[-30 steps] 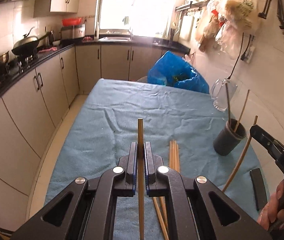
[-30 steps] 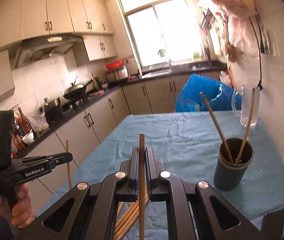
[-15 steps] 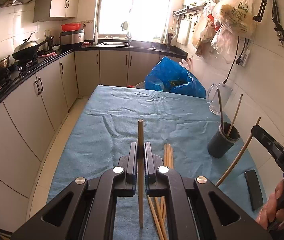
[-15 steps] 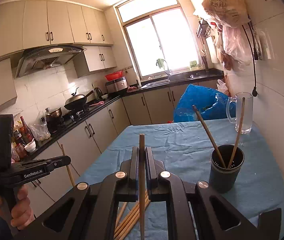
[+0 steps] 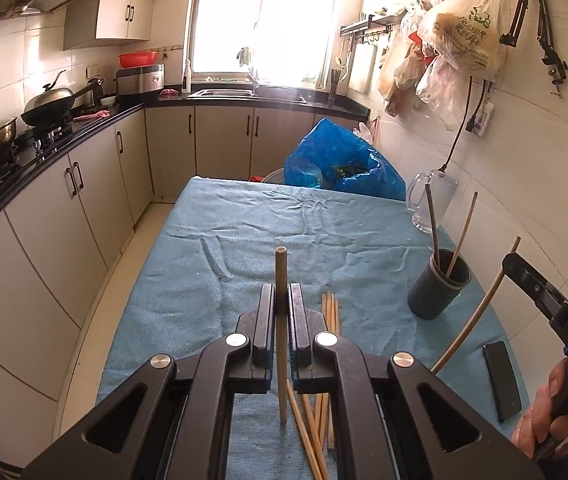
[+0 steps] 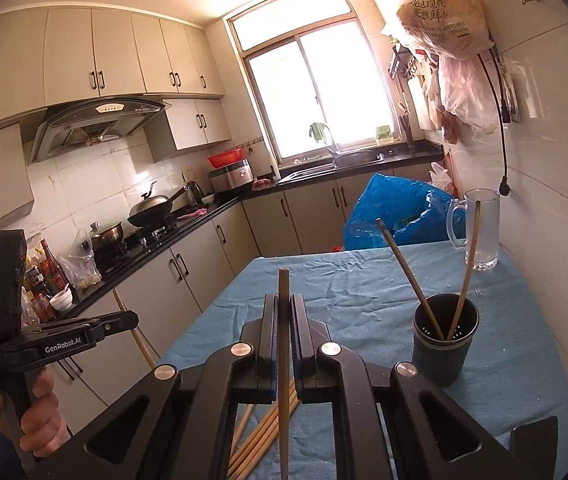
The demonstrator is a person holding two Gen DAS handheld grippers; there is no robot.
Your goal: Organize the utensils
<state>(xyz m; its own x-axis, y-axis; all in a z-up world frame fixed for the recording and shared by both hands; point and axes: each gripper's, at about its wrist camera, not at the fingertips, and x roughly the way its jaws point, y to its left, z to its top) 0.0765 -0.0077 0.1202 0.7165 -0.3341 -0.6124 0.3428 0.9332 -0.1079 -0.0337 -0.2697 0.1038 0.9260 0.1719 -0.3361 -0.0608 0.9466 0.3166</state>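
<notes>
Left gripper (image 5: 281, 308): my jaws are clamped on one chopstick (image 5: 281, 320), which stands nearly upright between the pads, its tip just above them.
Right gripper (image 6: 282, 316): closed tight on a second chopstick (image 6: 283, 344), also upright, gripped partway along its length.
Holder (image 6: 443, 340): the dark cup stands on the blue cloth (image 6: 347, 280) to the right, with two sticks already leaning in it; seen from my left side it sits far right of the loose pile.
Loose pile (image 5: 329, 320): more chopsticks lie flat on the cloth, near and just right of my left jaws, still to be sorted.
Step in hand: I judge it is carrying both held sticks over to the cup.
How to do it well: I should bring one stick at a time over the rim, tip it slightly to miss the two leaning sticks, lower the bottom end inside, then ease the jaws apart.
Risk: knocking the light cup over, or crossing my two grippers.
Nearby: a glass mug (image 6: 479, 232) stands beyond the cup.
</notes>
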